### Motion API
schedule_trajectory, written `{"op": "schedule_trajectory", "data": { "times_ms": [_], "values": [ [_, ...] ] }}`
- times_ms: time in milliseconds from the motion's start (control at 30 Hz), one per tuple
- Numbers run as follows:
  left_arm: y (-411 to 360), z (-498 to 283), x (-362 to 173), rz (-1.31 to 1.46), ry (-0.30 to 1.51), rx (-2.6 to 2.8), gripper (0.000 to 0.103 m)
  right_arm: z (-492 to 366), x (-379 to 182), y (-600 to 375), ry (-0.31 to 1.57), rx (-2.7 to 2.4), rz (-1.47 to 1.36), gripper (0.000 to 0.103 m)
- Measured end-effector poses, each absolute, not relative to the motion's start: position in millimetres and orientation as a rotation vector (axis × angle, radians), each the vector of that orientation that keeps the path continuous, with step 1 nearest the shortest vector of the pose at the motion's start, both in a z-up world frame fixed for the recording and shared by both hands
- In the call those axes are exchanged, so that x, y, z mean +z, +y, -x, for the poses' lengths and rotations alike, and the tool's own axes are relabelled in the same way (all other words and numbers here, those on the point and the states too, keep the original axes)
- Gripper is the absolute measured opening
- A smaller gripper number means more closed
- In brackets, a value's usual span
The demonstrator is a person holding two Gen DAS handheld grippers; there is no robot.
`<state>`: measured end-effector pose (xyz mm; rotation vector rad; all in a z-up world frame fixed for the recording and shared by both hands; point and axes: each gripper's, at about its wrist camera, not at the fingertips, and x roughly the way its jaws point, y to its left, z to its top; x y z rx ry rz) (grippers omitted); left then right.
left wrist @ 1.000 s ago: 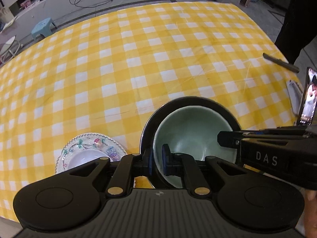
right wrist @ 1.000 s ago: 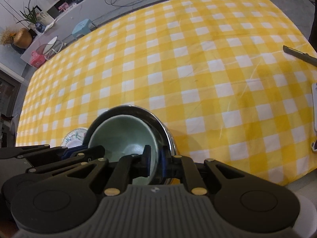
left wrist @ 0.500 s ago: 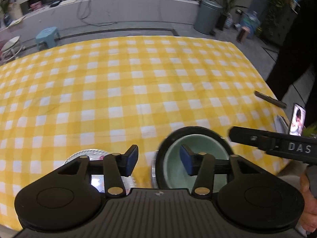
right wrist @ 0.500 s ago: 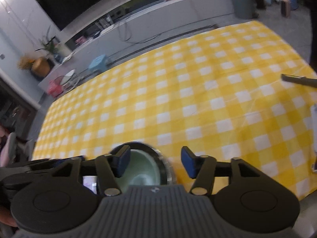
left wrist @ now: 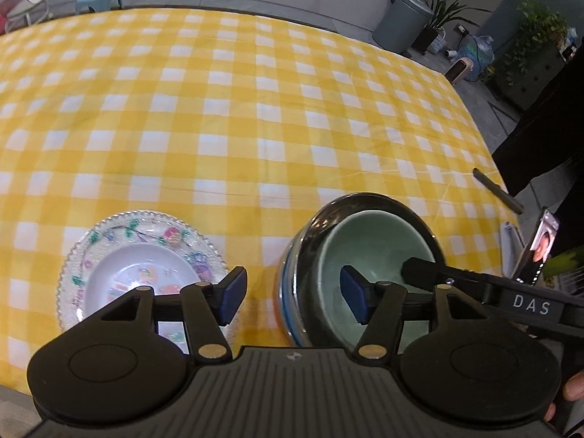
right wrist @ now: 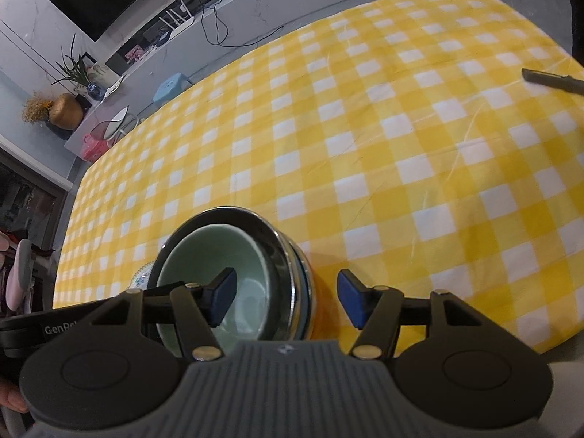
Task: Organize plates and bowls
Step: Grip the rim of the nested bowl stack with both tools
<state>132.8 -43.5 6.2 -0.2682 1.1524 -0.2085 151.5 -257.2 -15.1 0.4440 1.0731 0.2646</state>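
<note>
Both my grippers stand apart, clamped on nothing. L gripper jaws just opened wider, straddling the near-left rim of the bowl stack; R gripper jaws just let go too, straddling its right rim.

Green bowl sits lower right of the left-wrist frame, nested off-centre in a dark bowl w/ shiny rim. Both look empty. Glazed ceramic, I'd guess: stiff, slick, chippable, fairly heavy as a stack. Best hold is pinching the rim wall.

Flowered plate, lower left, carries a small white bowl, also empty, probably light.

All on the checked cloth.
</note>
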Motion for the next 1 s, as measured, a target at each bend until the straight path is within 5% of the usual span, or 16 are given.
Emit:
{"op": "schedule_trajectory", "data": {
  "times_ms": [233, 567, 1000],
  "values": [
    [-48.4, -136.2, -2.9, 0.266, 1.182, -0.209, 0.070, -155.1, -19.2, -253.8, 1.101, 0.262, -0.461, 0.060],
    [-52.5, -142.4, -21.5, 0.321, 1.222, -0.200, 0.044, -161.4, -42.9, -255.3, 1.194, 0.215, -0.555, 0.044],
    [-57.1, -144.5, -17.3, 0.327, 1.221, -0.139, 0.041, -160.9, -46.5, -253.8, 1.193, 0.199, -0.559, 0.038]
  ]
}}
